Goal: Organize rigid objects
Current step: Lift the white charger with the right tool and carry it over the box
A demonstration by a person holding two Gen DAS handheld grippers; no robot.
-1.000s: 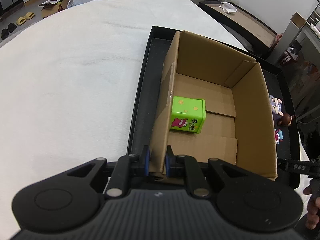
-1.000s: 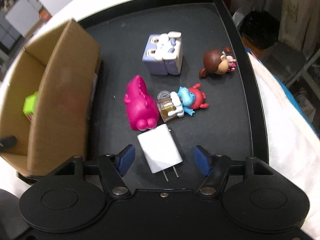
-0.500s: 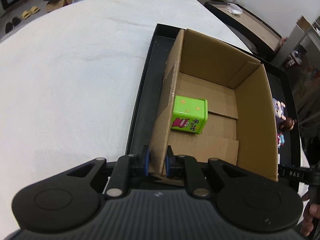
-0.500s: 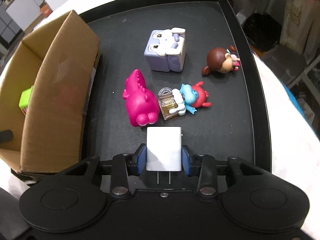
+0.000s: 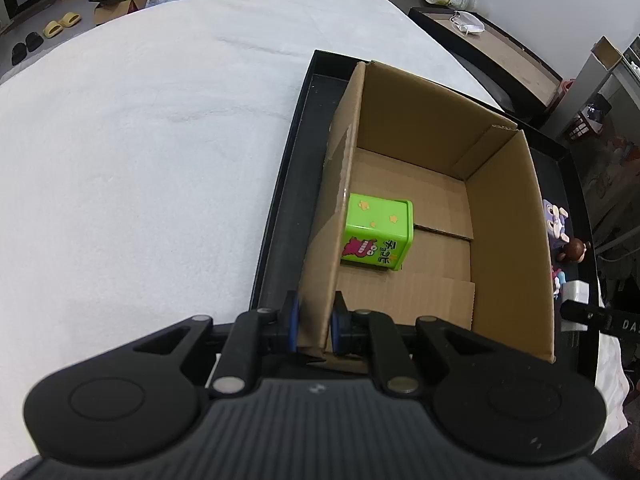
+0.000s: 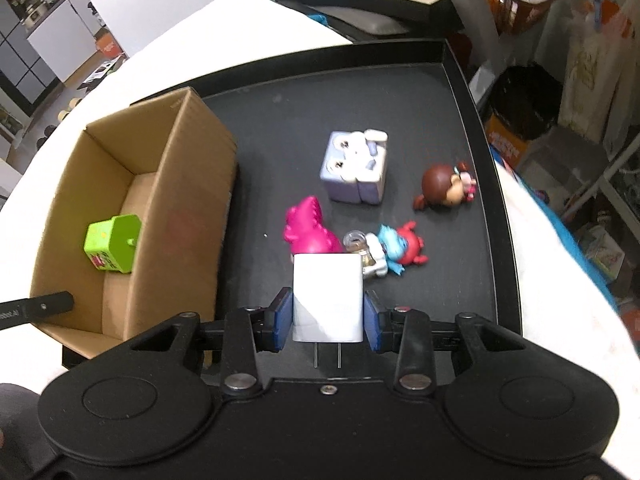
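Right gripper (image 6: 328, 314): fingers narrow, blue pads pressed on both sides of a white charger (image 6: 328, 296). The charger's two prongs point back toward the camera at 6 o'clock. It appears raised off the black tray (image 6: 472, 92), though contact with the tray floor cannot be confirmed.

Left gripper (image 5: 314, 322): fingers narrow, pads clamped on either face of the near left wall of the cardboard box (image 5: 508, 240), at the corner. The box stands open-topped on the left part of the tray, seen from the right wrist view at 9 to 10 o'clock.

Inside the box: one green tin (image 5: 378, 238), on the floor against the left wall, at 12 o'clock from the left gripper.

On the tray floor beyond the charger, right wrist view:
- Pink dinosaur (image 6: 308, 230), at 11 o'clock, just beyond the charger.
- Small clear bottle (image 6: 360, 246) at 1 o'clock, touching a blue and red figure (image 6: 400, 248).
- Lavender cube toy (image 6: 354, 172), at 12 o'clock, farther out, apart from the dinosaur.
- Brown-haired doll (image 6: 442, 192), lying on its side at 1 to 2 o'clock, near the tray's right rim.

The tray rests on a white cloth (image 5: 140, 140), which extends from 9 to 12 o'clock in the left wrist view.
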